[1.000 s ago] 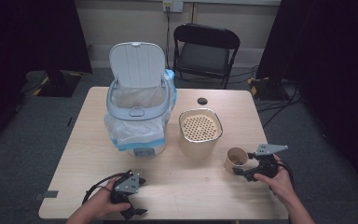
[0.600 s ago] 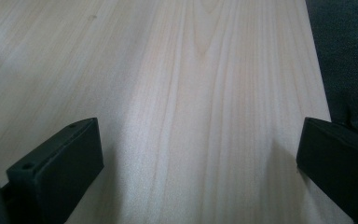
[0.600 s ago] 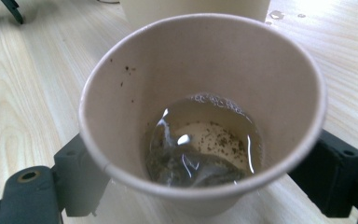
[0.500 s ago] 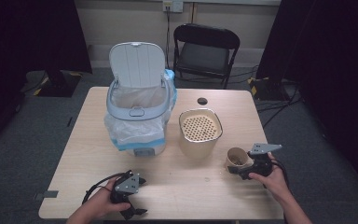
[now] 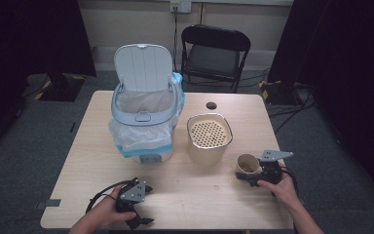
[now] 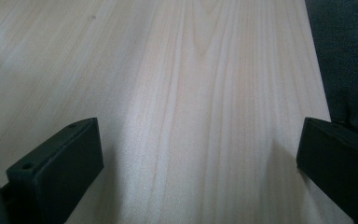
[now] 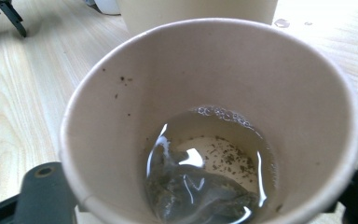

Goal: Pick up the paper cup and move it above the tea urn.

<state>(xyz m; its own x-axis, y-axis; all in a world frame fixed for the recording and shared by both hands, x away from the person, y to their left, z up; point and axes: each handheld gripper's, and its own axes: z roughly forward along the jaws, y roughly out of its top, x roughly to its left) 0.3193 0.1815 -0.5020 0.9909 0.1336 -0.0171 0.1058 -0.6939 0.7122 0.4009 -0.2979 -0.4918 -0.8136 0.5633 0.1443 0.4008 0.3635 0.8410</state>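
Cup grab underway, nothing emptied yet.
My right gripper jaws, just closing, flank the paper cup, teabag and liquid inside; left gripper spread, idle.

The room is dim around a brightly lit table. Glare whitens the wood, highlights glint on the liquid, and close views are soft.

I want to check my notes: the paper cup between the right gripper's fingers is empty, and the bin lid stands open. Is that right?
Not quite. The paper cup holds some liquid and a wet tea bag, as the right gripper view shows. The bin lid does stand open.
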